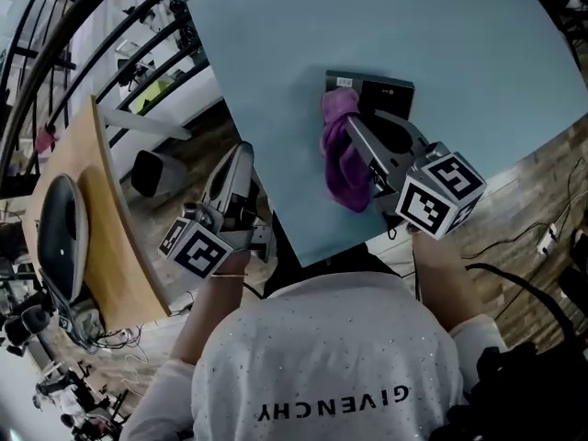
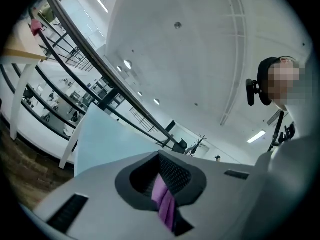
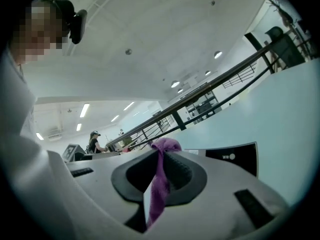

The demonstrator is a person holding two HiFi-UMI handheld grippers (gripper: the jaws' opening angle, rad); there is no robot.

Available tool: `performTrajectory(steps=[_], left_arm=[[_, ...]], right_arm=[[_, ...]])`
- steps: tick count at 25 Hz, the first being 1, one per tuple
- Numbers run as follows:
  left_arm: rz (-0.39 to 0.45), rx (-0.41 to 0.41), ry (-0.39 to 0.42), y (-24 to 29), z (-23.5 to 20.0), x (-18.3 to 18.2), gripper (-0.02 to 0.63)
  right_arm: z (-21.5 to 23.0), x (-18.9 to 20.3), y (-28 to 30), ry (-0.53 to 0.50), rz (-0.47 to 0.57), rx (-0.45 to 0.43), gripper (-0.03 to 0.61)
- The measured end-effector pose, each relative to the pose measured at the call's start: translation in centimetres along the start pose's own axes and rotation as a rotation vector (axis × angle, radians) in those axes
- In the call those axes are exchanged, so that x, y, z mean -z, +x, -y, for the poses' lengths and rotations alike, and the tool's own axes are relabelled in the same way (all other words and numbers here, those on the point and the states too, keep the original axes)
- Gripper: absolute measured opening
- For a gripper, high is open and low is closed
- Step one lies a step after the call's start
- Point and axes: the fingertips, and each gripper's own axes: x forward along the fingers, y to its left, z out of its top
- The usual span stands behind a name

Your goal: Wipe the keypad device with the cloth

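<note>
Over the pale blue surface [image 1: 459, 44], the left tool [image 1: 239, 156] hung off its edge, closed on a thin purple strip [image 2: 165, 201], while the right tool [image 1: 353, 127] pinched the purple cloth [image 1: 342, 159] at the keypad device [image 1: 386, 90], which, unbraced, might slide under a wipe.

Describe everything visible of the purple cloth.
The purple fabric cloth is soft and crumpled, pinched in the shut jaws of the right gripper. A bunched tuft sticks out past the jaw tips; a strip runs back between them. Its upper end sits over the left part of the dark keypad device; the rest trails toward the person above the light blue table. A purple strip also shows inside the left gripper.
</note>
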Motion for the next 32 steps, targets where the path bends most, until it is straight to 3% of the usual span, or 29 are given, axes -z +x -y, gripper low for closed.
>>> performTrajectory(steps=[5,11,24,32], left_arm=[[-0.145,0.013,0.015,1.7,-2.0,0.3,0.000],[-0.256,0.078,0.062,2.9,-3.7,0.4,0.002],[-0.272,0.056,0.003,2.5,-6.1,0.9,0.002],[-0.267,0.047,-0.015,3.0,-4.9,2.7,0.002]], right_arm=[[2.4,0.5,1.3,-0.069,-0.031,0.223,0.032],[3.7,1.6,4.2,-0.028,-0.062,0.302,0.032],[4.8,1.3,5.3,-0.049,-0.073,0.352,0.032],[8.4,0.5,0.7,-0.035,-0.060,0.441,0.034]])
